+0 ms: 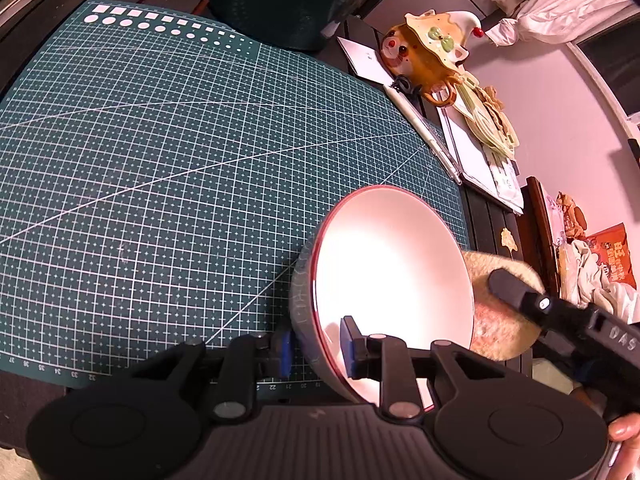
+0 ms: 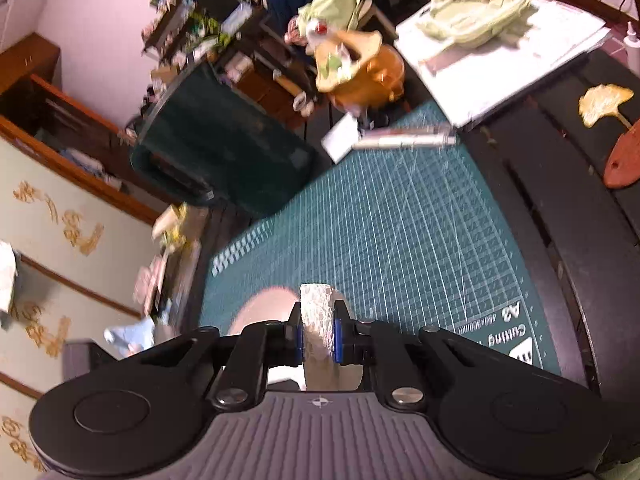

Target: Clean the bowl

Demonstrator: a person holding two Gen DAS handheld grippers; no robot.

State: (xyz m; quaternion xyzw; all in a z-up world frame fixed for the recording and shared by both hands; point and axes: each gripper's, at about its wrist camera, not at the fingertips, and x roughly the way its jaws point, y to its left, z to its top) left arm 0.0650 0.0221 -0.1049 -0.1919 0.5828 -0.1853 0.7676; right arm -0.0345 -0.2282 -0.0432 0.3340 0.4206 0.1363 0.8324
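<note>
Left gripper is clamping the tilted bowl by its rim over the cutting mat; right gripper is squeezing the sponge.

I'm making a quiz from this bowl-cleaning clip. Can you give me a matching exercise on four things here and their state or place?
Things:
1. bowl
2. sponge
3. cutting mat
4. pen

States:
A. lies flat under the work
B. squeezed in the right gripper
C. tilted, rim pinched by the left gripper
D. beside the mat's edge, by the papers

Pairs: 1-C, 2-B, 3-A, 4-D
</note>
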